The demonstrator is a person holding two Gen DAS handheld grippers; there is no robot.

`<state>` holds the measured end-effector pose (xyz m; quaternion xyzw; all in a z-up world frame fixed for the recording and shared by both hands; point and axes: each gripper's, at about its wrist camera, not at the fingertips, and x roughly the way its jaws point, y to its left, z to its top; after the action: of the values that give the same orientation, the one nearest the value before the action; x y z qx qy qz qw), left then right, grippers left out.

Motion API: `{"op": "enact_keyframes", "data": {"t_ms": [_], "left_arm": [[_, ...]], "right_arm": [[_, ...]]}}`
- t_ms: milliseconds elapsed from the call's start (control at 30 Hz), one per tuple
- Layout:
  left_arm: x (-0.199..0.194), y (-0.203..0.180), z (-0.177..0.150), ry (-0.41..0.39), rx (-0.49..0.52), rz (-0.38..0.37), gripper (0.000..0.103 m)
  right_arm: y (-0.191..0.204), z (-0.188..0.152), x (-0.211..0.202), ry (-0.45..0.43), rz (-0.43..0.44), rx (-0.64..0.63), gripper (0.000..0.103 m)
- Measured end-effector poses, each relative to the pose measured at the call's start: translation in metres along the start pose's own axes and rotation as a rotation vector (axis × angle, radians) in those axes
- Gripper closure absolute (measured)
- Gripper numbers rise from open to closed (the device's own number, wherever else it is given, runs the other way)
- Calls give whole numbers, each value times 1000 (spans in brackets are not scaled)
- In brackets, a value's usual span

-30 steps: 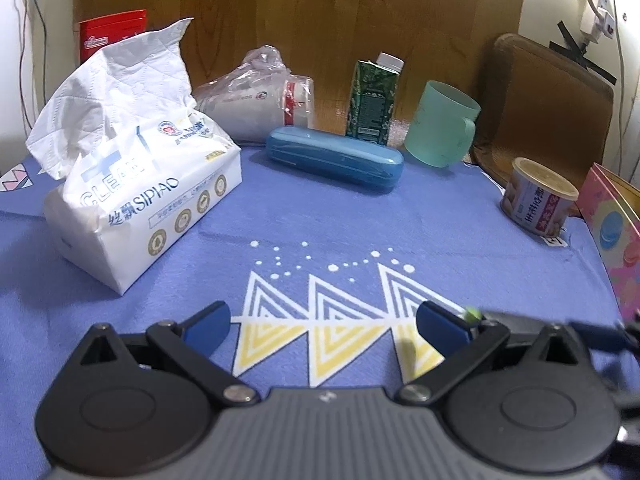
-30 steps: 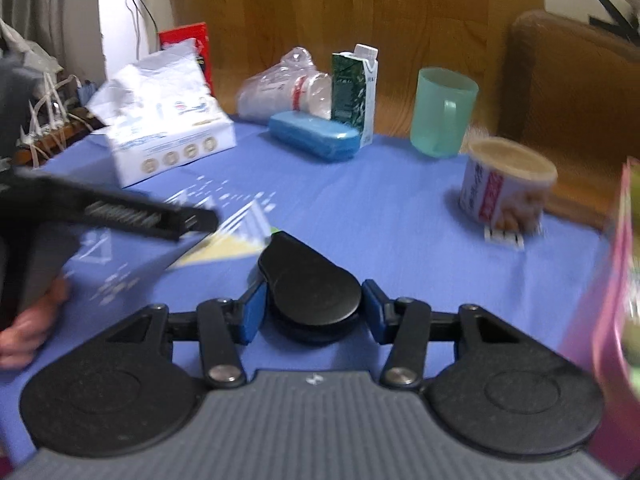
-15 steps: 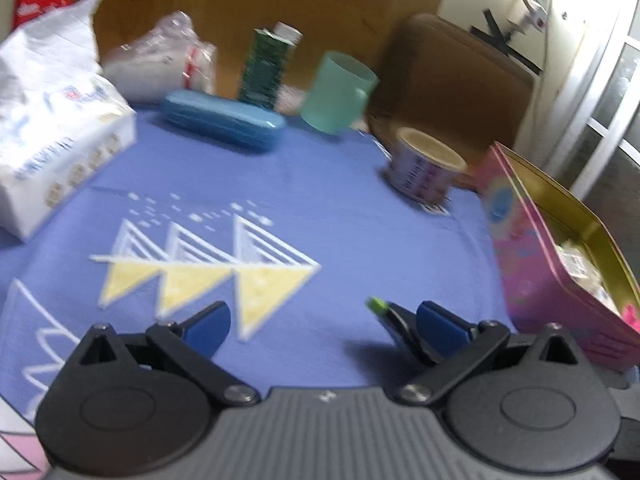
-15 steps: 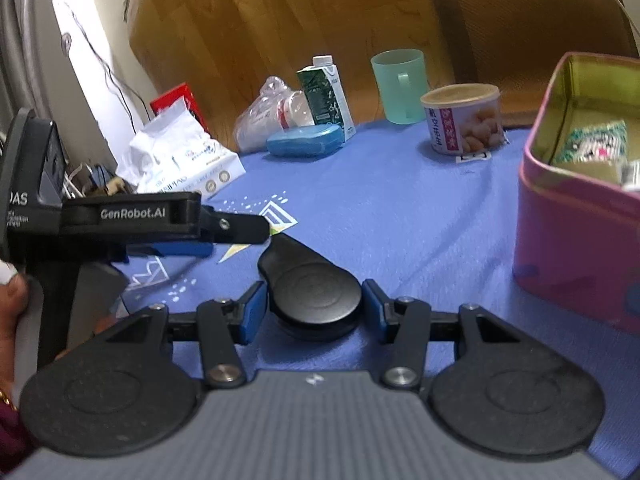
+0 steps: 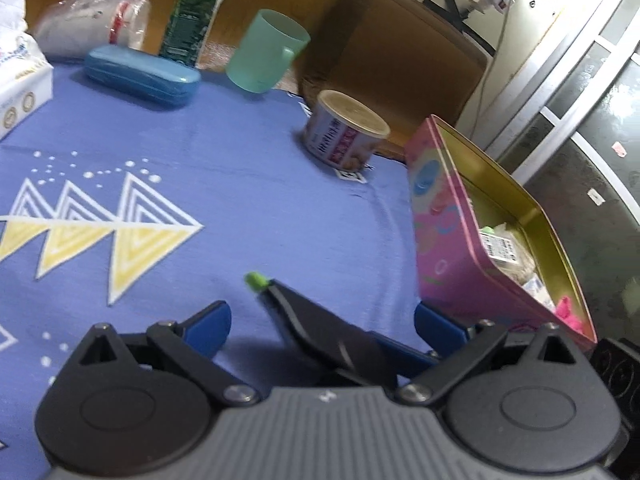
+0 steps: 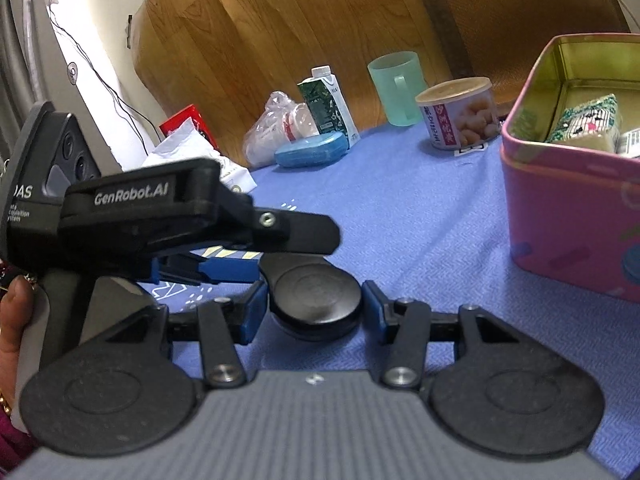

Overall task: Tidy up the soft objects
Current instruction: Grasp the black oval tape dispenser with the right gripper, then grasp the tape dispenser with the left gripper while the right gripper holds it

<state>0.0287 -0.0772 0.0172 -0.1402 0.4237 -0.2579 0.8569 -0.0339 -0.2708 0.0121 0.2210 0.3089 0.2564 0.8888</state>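
Observation:
My right gripper [image 6: 314, 312] is shut on a black round-headed tool [image 6: 316, 300], low over the blue cloth. In the left wrist view the same tool [image 5: 320, 332] lies slanted between the jaws of my left gripper [image 5: 324, 328], its green tip [image 5: 256, 280] pointing up-left. The left jaws are closing, and their blue pads [image 5: 212, 328] stand clear of the tool. The left gripper's body [image 6: 132, 216], held by a hand, reaches in from the left in the right wrist view. An open pink tin [image 5: 448, 248] [image 6: 568, 216] holds a knitted soft item [image 6: 588, 124] and a pink fluffy thing [image 5: 568, 316].
Along the back stand a tissue pack [image 5: 20, 80], a bag of cups [image 5: 88, 28], a blue case [image 5: 140, 76], a green carton [image 5: 188, 20], a mint cup [image 5: 268, 56] and a can [image 5: 344, 136]. A brown chair [image 5: 392, 52] stands behind the table.
Both views have swung right toward the pink tin. The left gripper has closed in on the black tool, which now lies between its jaws, and those jaws have narrowed a little. The right gripper's hold on the tool is unchanged.

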Motion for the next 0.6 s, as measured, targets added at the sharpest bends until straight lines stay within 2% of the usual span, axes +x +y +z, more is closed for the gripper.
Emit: {"op": "enact_keyframes", "data": {"t_ms": [133, 300, 467, 600], "left_arm": [[2, -5, -2, 3, 22, 11, 21], [0, -2, -2, -1, 8, 6, 26], [-1, -2, -2, -8, 5, 12, 36], [-3, 0, 4, -11, -11, -25, 40]], "right_arm": [[2, -1, -2, -14, -5, -21, 49], [1, -2, -3, -24, -14, -20, 49], [5, -4, -4, -35, -29, -45, 49], [7, -4, -6, -53, -46, -53, 49]]}}
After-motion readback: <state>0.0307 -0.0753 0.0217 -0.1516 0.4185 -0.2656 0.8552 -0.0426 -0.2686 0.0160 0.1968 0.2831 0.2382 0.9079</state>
